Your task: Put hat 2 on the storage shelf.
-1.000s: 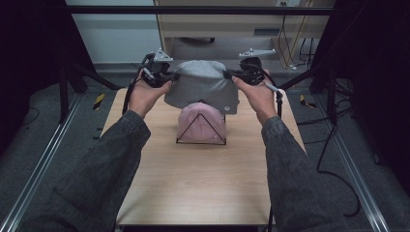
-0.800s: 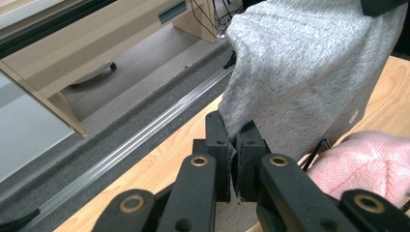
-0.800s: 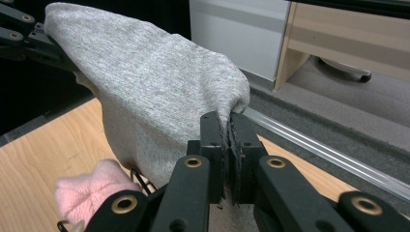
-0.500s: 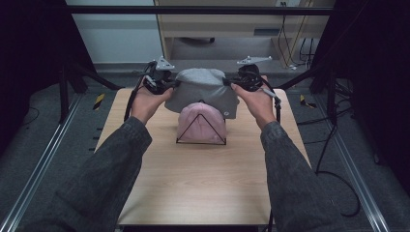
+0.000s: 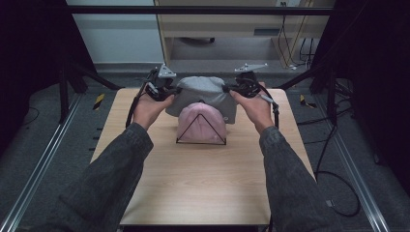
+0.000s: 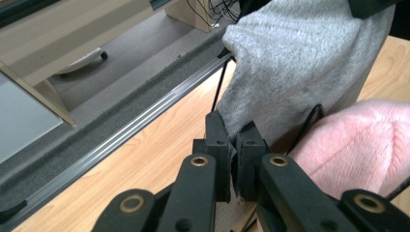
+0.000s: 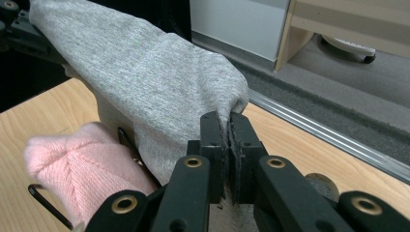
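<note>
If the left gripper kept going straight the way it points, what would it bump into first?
Probably nothing new: the left gripper already clamps the grey knit hat. Straight beyond lies the right gripper holding its far side, though depth is unclear.

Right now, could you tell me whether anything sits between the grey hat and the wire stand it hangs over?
Yes: the pink hat already sits on the stand, right under the grey hat, which both grippers hold stretched by its rim.
</note>
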{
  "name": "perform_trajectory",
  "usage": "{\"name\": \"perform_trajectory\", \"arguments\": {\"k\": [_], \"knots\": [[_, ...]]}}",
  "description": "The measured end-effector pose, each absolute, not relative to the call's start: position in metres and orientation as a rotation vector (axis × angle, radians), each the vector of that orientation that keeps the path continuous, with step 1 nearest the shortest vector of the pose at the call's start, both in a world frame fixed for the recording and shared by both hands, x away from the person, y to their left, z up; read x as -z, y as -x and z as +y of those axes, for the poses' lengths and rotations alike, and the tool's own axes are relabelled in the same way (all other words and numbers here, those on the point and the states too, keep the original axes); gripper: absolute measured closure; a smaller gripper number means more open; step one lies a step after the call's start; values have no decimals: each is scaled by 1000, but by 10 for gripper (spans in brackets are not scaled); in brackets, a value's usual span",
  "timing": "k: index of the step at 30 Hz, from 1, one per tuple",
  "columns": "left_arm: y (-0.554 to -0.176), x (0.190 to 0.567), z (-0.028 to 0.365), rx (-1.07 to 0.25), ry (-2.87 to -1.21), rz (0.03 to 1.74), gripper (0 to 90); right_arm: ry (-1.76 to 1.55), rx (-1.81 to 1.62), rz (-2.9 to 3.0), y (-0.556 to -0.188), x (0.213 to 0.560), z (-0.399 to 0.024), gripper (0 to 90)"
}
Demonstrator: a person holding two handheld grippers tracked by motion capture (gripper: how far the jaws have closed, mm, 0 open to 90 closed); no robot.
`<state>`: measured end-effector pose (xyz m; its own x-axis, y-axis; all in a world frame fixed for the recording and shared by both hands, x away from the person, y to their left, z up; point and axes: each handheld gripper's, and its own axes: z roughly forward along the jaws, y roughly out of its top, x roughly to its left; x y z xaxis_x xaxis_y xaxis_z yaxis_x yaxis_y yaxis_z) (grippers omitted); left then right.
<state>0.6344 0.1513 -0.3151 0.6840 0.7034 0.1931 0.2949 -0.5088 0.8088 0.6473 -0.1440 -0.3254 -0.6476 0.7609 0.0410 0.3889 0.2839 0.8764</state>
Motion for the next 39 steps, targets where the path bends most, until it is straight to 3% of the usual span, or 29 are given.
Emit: {"name": "perform_trajectory", "arguments": {"k": [39], "knots": [[-628,379,160,-572,-2174,850,869,-1060,-1222,2266,-636,375,-129,861]]}}
